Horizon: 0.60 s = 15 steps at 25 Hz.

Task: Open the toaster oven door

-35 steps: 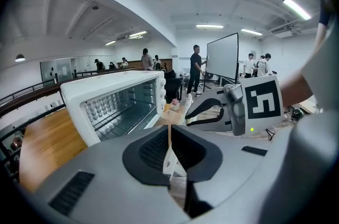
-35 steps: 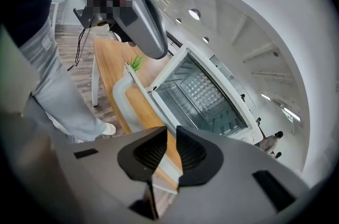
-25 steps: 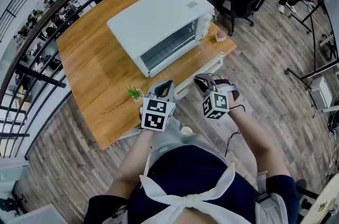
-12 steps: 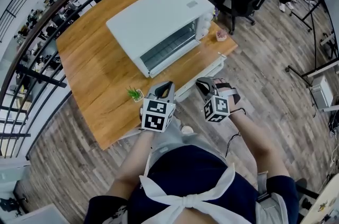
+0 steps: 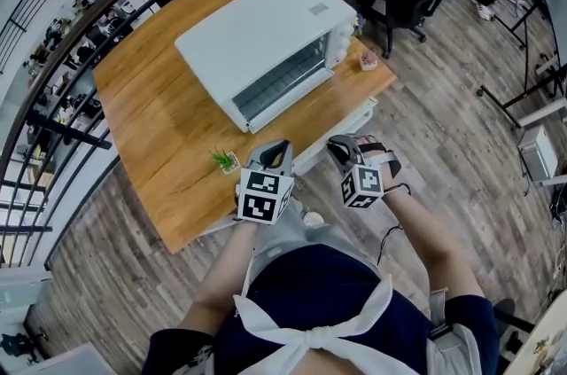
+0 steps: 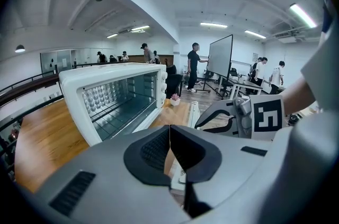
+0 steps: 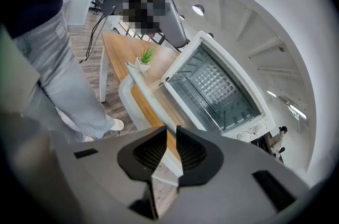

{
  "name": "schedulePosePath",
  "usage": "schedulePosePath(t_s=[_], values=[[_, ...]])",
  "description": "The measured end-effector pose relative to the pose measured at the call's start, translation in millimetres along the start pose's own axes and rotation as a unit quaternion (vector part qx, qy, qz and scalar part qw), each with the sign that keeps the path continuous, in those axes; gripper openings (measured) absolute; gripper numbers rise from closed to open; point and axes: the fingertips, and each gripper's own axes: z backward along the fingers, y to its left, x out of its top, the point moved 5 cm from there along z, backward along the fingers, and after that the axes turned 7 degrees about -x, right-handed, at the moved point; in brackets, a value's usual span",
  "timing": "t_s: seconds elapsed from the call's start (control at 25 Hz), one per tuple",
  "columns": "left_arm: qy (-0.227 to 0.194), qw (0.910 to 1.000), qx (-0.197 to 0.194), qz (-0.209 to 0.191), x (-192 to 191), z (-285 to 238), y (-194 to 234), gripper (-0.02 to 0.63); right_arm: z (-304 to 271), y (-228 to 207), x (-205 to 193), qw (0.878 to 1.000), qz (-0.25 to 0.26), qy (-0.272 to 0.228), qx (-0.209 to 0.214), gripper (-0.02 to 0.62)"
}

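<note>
You were at the approach, with nothing touched yet. The toaster oven [image 5: 266, 36] sat on the wooden table [image 5: 151, 134], well ahead of both claws, and its glass door [image 5: 282, 81] looked shut, flush in its white frame with the racks showing through the pane.

Your left gripper [image 5: 277, 144] hung just off the table's near edge with its jaws pressed together and nothing between them. From that claw the oven lay ahead and off to the left, and a small potted plant [image 5: 225, 158] stood just beside it on the same side. Your right gripper [image 5: 337, 143] hung next to the left one, over the floor and short of the table. Its jaws were a narrow slit apart and empty. The door front lay ahead of it across the table edge.

I judge the next move called for carrying one claw forward over the table to the door's top edge, where a pull-down door usually has its handle. I could not make the handle out clearly in any view. That claw would need to spread wide enough to take the handle before closing on it, then draw it back toward you and down along the door's arc.
</note>
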Motion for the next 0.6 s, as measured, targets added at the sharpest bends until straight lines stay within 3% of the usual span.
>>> schedulePosePath(t_s=[0.6], values=[[0.003, 1.0000, 0.003, 0.005, -2.9, -1.9, -0.9, 0.023, -6.9, 16.7, -13.6, 0.999, 0.014, 0.017, 0.033, 0.061]])
